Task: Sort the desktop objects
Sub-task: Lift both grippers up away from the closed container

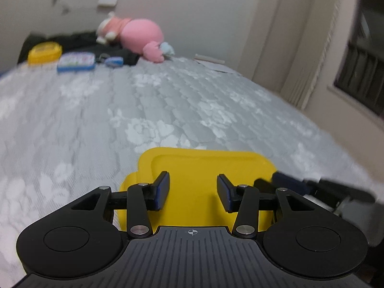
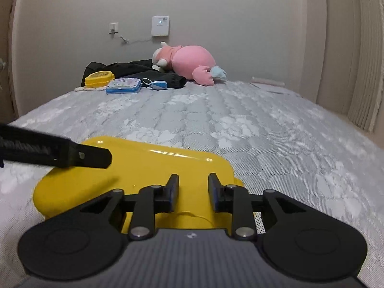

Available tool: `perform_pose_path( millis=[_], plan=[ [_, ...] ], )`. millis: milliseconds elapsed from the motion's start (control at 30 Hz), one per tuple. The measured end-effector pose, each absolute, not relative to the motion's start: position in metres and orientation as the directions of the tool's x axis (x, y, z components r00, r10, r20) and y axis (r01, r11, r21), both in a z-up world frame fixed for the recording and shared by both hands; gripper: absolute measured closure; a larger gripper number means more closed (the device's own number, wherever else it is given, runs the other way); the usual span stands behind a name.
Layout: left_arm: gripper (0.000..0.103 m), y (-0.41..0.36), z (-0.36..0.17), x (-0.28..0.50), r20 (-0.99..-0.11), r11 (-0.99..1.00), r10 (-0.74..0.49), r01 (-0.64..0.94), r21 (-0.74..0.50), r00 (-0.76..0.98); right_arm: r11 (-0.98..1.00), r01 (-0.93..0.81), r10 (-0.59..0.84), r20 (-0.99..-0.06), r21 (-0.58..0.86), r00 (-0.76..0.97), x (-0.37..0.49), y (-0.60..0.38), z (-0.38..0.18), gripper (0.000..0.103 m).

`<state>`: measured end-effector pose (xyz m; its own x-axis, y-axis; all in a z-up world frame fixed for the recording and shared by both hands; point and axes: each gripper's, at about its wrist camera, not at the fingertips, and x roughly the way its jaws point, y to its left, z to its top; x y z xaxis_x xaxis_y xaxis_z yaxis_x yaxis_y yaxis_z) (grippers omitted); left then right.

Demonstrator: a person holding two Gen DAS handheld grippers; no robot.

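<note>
Both claws hang spread over the yellow box (image 2: pixel 134 175) lying on the bed's near edge: left claw (image 1: pixel 193 190), right claw (image 2: pixel 193 192). Neither pinches it yet. Next, I think, they close on the box's sides.

My left gripper (image 1: pixel 193 190): matte black linkage arms, silver pivot screws, dark blue pads (image 1: pixel 163 189), ribbed grey housing with a small crosshair mark. My right gripper (image 2: pixel 193 193): same build, blue pads (image 2: pixel 173 195), round black side discs.
</note>
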<state>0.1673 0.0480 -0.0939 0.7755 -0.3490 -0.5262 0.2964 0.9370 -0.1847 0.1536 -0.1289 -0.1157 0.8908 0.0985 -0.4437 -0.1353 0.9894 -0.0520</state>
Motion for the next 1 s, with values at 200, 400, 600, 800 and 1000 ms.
perform_pose_path(
  millis=[200, 400, 600, 800, 1000],
  plan=[
    [0.046, 0.060, -0.084, 0.148, -0.532, 0.935, -0.352, 0.256, -0.247, 0.770, 0.989, -0.125, 0.081, -0.418, -0.078, 0.905, 0.136, -0.125, -0.115, 0.067],
    [0.026, 0.079, -0.073, 0.096, -0.541, 0.888, -0.382, 0.135, -0.440, 0.749, 0.994, -0.108, 0.109, -0.396, 0.026, 0.912, 0.097, -0.139, -0.082, 0.046],
    [0.015, 0.062, -0.079, 0.041, -0.621, 0.907, -0.365, 0.116, -0.404, 0.693, 0.987, -0.117, 0.155, -0.469, 0.108, 0.870, 0.047, -0.150, -0.069, 0.029],
    [0.008, 0.053, -0.083, 0.018, -0.662, 0.949, -0.277, 0.092, -0.301, 0.697, 0.983, -0.119, 0.177, -0.538, 0.140, 0.824, 0.013, -0.156, -0.068, 0.020],
    [0.004, 0.043, -0.088, 0.027, -0.699, 0.970, -0.232, 0.102, -0.223, 0.676, 0.988, -0.076, 0.142, -0.602, 0.134, 0.785, 0.020, -0.162, -0.078, 0.010]
  ],
)
